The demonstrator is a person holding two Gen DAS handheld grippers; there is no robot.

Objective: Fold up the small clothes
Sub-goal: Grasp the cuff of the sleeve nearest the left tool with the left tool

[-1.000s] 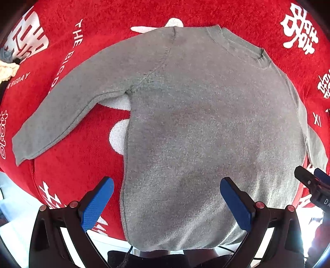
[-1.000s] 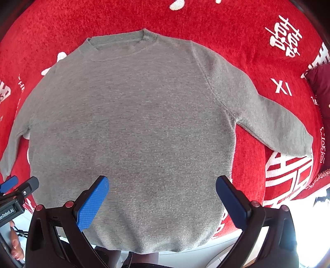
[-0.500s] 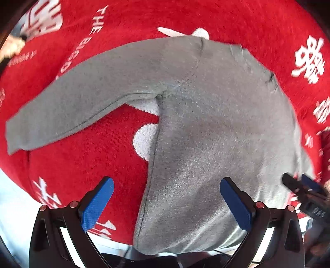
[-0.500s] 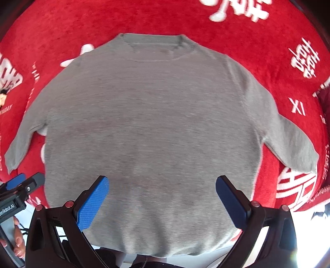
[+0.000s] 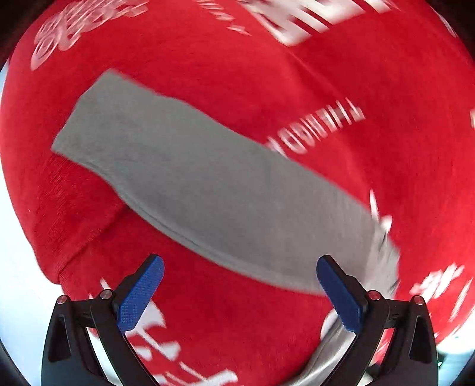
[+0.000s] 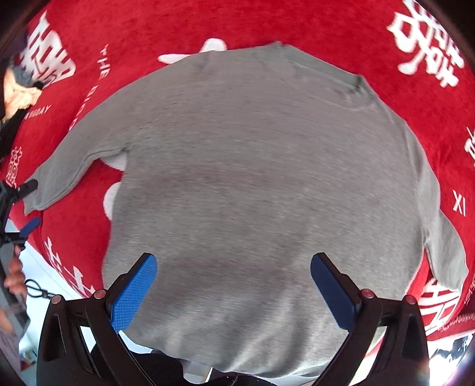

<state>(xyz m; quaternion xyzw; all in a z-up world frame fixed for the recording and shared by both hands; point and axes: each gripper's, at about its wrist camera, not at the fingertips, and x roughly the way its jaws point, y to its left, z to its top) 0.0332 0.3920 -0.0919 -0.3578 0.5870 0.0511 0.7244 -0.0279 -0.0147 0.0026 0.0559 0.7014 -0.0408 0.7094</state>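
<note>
While both grippers stand wide open and hold nothing, a grey sweater (image 6: 261, 184) lies spread flat on a red cloth (image 6: 341, 26) printed with white characters, which covers the surface.

From the right wrist view, the right gripper (image 6: 233, 292) hovers over the lower part of the sweater's body, its two blue pads spread apart with grey knit showing between and ahead of them. The neckline lies far ahead and slightly to the right. One sleeve stretches out ahead to the left, the other trails off to the right. At the far left edge, the left gripper (image 6: 25, 205) appears small, just beside the cuff of the left-hand sleeve; whether it touches the cuff cannot be told.

From the left wrist view, which is motion-blurred, the left gripper (image 5: 240, 292) has only the sleeve (image 5: 207, 190) before it. The sleeve runs diagonally, from near the right pad to the cuff well ahead on the left.
</note>
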